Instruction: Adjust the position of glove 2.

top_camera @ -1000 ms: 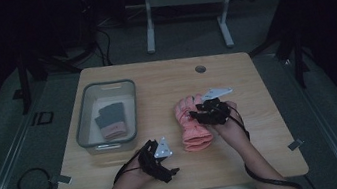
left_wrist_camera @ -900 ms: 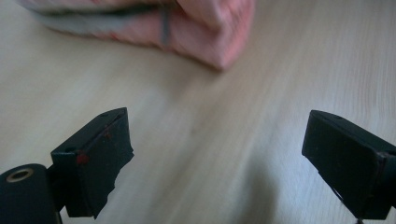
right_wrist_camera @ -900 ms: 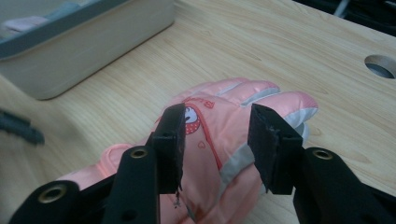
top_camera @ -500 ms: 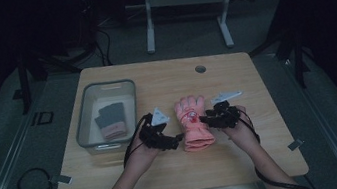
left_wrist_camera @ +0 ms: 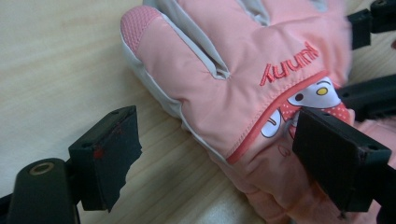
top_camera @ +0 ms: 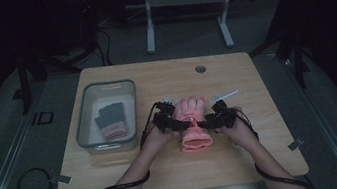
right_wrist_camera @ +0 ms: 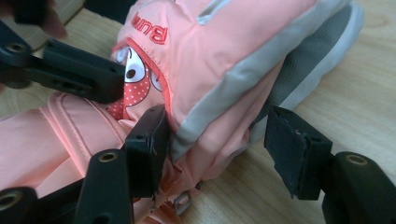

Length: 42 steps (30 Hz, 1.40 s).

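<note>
A pink padded glove (top_camera: pixel 196 140) with grey trim and a cartoon patch lies flat mid-table, fingers pointing away from me. My left gripper (top_camera: pixel 181 124) is at its left side, jaws wide: in the left gripper view (left_wrist_camera: pixel 219 154) one jaw rests over the glove (left_wrist_camera: pixel 224 70) near the patch, the other over bare wood. My right gripper (top_camera: pixel 206 123) is at its right side. In the right gripper view (right_wrist_camera: pixel 222 151) its jaws have just been opening; the glove's (right_wrist_camera: pixel 224 46) grey edge is between them, and only the left pad touches it.
A clear plastic bin (top_camera: pixel 82 122) stands at the table's left with a dark and pink glove (top_camera: pixel 110 121) inside. A round cable hole (top_camera: pixel 200 68) sits near the far edge. Gripper cables trail off the front edge. A metal stand (top_camera: pixel 183 1) is on the floor beyond.
My left hand came from the front left up to the glove's left side. The right gripper sank from above the glove to its right side, and the glove now lies straight.
</note>
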{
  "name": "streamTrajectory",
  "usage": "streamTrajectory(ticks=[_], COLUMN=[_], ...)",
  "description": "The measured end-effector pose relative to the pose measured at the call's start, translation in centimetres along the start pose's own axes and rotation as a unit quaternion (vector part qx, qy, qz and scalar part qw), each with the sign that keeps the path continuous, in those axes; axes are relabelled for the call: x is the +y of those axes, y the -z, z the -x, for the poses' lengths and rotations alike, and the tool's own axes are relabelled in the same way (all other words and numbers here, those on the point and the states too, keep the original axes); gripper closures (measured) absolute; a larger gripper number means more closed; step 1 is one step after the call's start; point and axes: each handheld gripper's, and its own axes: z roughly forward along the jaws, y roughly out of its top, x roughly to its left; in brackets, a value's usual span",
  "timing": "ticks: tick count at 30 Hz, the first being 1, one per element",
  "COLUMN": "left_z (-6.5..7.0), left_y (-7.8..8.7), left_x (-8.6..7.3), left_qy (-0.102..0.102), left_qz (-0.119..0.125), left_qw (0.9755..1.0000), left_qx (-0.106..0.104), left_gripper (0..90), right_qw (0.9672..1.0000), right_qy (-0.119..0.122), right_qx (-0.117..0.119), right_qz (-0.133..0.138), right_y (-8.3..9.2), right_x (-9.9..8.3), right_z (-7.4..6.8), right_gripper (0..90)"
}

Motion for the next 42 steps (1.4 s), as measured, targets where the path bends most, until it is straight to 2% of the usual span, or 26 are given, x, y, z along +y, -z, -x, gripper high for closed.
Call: streamTrajectory(ticks=[3, 6, 7, 8, 9, 10, 11, 12, 14, 16, 21, 24, 28, 30, 31, 39, 40, 42], left_z=[-0.5, -1.3, -1.5, -1.7, -1.7, -1.7, -1.5, -1.3, -0.9, -0.7, -0.5, -0.4, 0.2, 0.2, 0.3, 0.3, 0.3, 0.1], left_y=[-0.6, -1.2, -1.4, -1.5, -1.5, -1.5, -1.4, -1.3, -1.1, -0.9, -0.3, 0.1, 2.2, 2.5, 3.3, 6.6, 6.6, 7.9], left_x=[-0.1, -0.2, -0.3, -0.3, -0.3, -0.3, -0.2, -0.2, -0.1, -0.2, -0.2, 0.0, 0.9, 1.1, 1.5, 2.6, 2.6, 2.9], left_qy=[0.019, 0.046, 0.050, 0.054, 0.052, 0.052, 0.044, 0.038, 0.027, 0.023, 0.027, 0.023, 0.008, 0.004, -0.001, -0.011, -0.011, -0.010], left_qz=[-0.008, -0.018, -0.018, -0.018, -0.016, -0.016, -0.013, -0.009, -0.005, 0.000, 0.008, 0.009, 0.023, 0.024, 0.028, 0.050, 0.050, 0.060], left_qw=[0.9996, 0.9970, 0.9954, 0.9929, 0.9922, 0.9922, 0.9916, 0.9922, 0.9934, 0.9942, 0.9931, 0.9932, 0.9944, 0.9946, 0.9948, 0.9944, 0.9944, 0.9943], left_qx=[-0.018, -0.060, -0.079, -0.104, -0.112, -0.112, -0.121, -0.119, -0.112, -0.105, -0.114, -0.114, -0.103, -0.101, -0.098, -0.093, -0.093, -0.087], left_gripper=[14.5, 16.5, 20.2, 27.9, 36.7, 40.0, 46.7, 52.5, 62.5, 68.8, 73.1, 73.5, 73.5, 73.6, 73.6, 73.8, 73.8, 73.7], right_qw=[0.9995, 0.9969, 0.9953, 0.9939, 0.9934, 0.9945, 0.9956, 0.9966, 0.9995, 0.9999, 0.9996, 0.9995, 0.9987, 0.9982, 0.9980, 0.9961, 0.9961, 0.9953], right_qy=[-0.023, -0.060, -0.073, -0.082, -0.085, -0.075, -0.067, -0.059, -0.019, 0.002, -0.015, -0.011, -0.002, 0.004, 0.005, 0.012, 0.012, 0.015], right_qx=[0.017, 0.049, 0.062, 0.072, 0.076, 0.074, 0.065, 0.057, 0.023, -0.002, -0.001, -0.006, -0.012, -0.017, -0.018, -0.010, -0.010, -0.007], right_qz=[-0.011, -0.015, -0.014, -0.013, -0.012, -0.007, -0.005, -0.003, 0.008, 0.013, 0.025, 0.030, 0.049, 0.057, 0.060, 0.087, 0.087, 0.096], right_y=[-0.3, -0.8, -1.0, -1.2, -1.2, -1.2, -1.1, -0.9, -0.7, -0.6, -0.3, 0.0, 1.0, 1.4, 1.6, 3.2, 3.2, 3.6], right_x=[0.1, -0.2, -0.3, -0.5, -0.5, -0.6, -0.5, -0.5, -0.4, -0.3, -0.4, -0.3, 0.4, 0.9, 1.2, 3.2, 3.2, 4.1], right_z=[0.6, 1.4, 1.7, 1.9, 2.0, 1.9, 1.6, 1.2, 0.0, -0.9, -1.1, -1.5, -2.4, -3.0, -3.2, -4.6, -4.6, -5.2], right_gripper=[39.4, 38.4, 38.6, 39.4, 42.1, 45.2, 50.0, 55.2, 63.2, 66.6, 70.4, 70.9, 71.1, 71.1, 71.0, 71.1, 71.1, 71.1])
